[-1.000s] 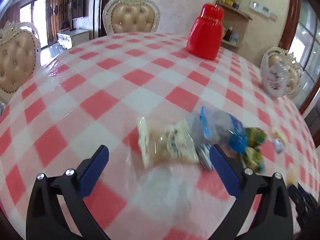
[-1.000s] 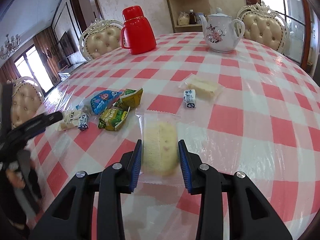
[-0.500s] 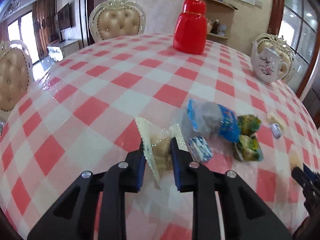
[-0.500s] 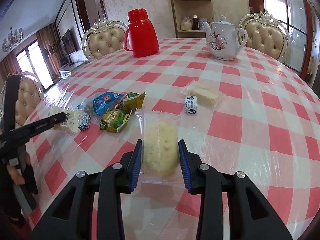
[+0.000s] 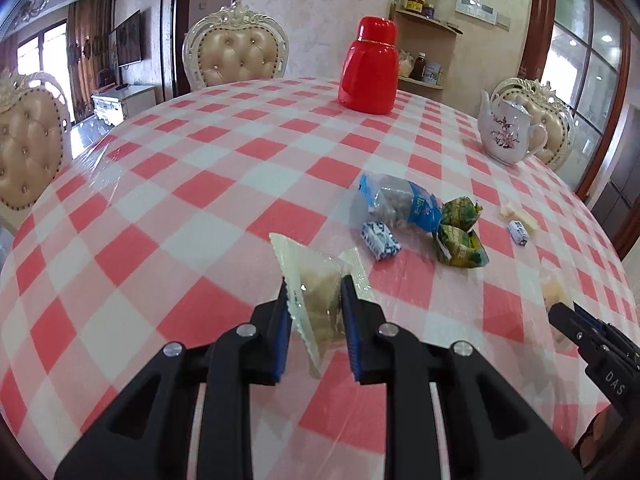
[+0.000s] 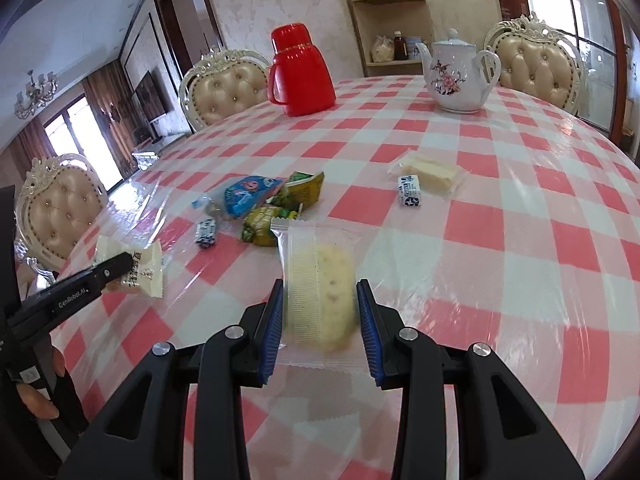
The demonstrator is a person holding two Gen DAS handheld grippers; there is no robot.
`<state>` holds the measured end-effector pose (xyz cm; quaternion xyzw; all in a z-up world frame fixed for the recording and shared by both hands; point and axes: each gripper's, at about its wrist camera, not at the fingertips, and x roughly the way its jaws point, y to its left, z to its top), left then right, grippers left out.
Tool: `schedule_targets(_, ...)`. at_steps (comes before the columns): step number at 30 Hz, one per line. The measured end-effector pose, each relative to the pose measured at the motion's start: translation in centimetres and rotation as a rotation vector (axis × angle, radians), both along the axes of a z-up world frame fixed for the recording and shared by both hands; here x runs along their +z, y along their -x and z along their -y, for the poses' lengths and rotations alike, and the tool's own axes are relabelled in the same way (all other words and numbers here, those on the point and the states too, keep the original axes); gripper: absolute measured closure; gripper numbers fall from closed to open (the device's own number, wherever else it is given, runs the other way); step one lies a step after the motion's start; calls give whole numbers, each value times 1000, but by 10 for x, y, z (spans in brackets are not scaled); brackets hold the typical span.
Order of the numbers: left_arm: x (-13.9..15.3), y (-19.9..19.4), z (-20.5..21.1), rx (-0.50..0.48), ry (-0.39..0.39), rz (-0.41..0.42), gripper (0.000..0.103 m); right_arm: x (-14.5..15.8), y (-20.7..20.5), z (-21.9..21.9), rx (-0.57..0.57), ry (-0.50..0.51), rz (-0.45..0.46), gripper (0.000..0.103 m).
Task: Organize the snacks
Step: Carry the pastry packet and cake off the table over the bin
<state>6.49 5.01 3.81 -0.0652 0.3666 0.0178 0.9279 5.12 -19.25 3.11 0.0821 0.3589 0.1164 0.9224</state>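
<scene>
Snacks sit loose on the red-and-white checked tablecloth (image 5: 224,200). My left gripper (image 5: 314,312) squeezes a clear-wrapped pale biscuit (image 5: 318,300), my right gripper (image 6: 319,312) a clear-wrapped yellow round cake (image 6: 320,280). Ahead lie a blue snack bag (image 5: 404,204), green packets (image 5: 460,236), and small white-and-blue candies (image 5: 380,240).

I see clear-wrapped pale biscuit pack (image 5: 318,304) tilted on edge; round cracker pack (image 6: 320,296) flat, possibly lifted; blue bag (image 5: 404,206), green packs (image 5: 460,236) at one o'clock.
</scene>
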Motion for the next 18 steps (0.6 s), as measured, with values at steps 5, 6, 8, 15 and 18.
schedule_targets(5,1,22,-6,12,32,19,79,5,18,-4,7,-24,11,67)
schedule_targets(6,2,27,-7,14,36,27,79,7,23,-5,13,-30,18,67)
schedule_targets(8,3,36,-8,14,40,38,79,9,32,-8,20,-32,30,67)
schedule_targets(15,0,70,-11,18,107,56,79,13,62,-11,15,-80,44,67)
schedule_targets(18,1,87,-8,11,127,71,79,11,77,-11,10,-118,36,67)
